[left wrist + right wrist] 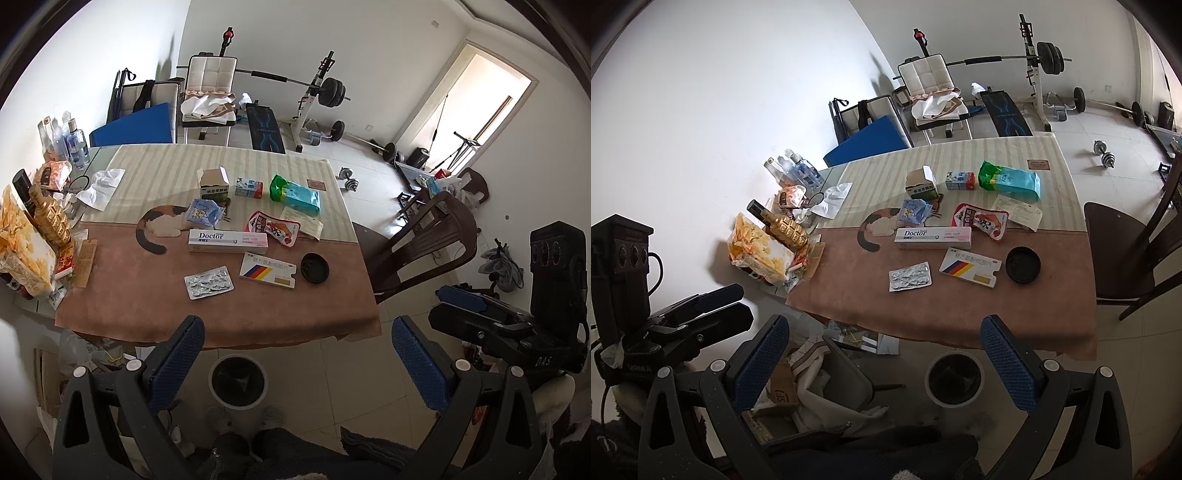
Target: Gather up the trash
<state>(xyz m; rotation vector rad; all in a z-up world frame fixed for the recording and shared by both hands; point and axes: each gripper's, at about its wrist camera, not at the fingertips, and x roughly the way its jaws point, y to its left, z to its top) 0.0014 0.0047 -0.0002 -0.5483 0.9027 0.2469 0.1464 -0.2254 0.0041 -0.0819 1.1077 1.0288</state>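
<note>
Trash lies on the table (122, 302) (857, 306): a foil blister pack (208, 282) (909, 276), a striped medicine box (269, 275) (969, 267), a "Doctor" toothpaste box (227, 240) (932, 237), a black lid (314, 267) (1022, 264), a red snack wrapper (273, 227) (982, 219) and a green-blue bag (295, 194) (1010, 181). A white bin (238, 382) (955, 378) stands on the floor below the table's near edge. My left gripper (297, 363) and right gripper (886, 363) are both open and empty, held above the bin, short of the table.
Bottles (68, 142), a gold bottle (50, 218) and a chip bag (20, 251) crowd the table's left side. A brown chair (424, 243) stands at the right. Weight bench (266, 127) and barbells sit behind. Cardboard and cloth (805, 384) lie on a chair at the left.
</note>
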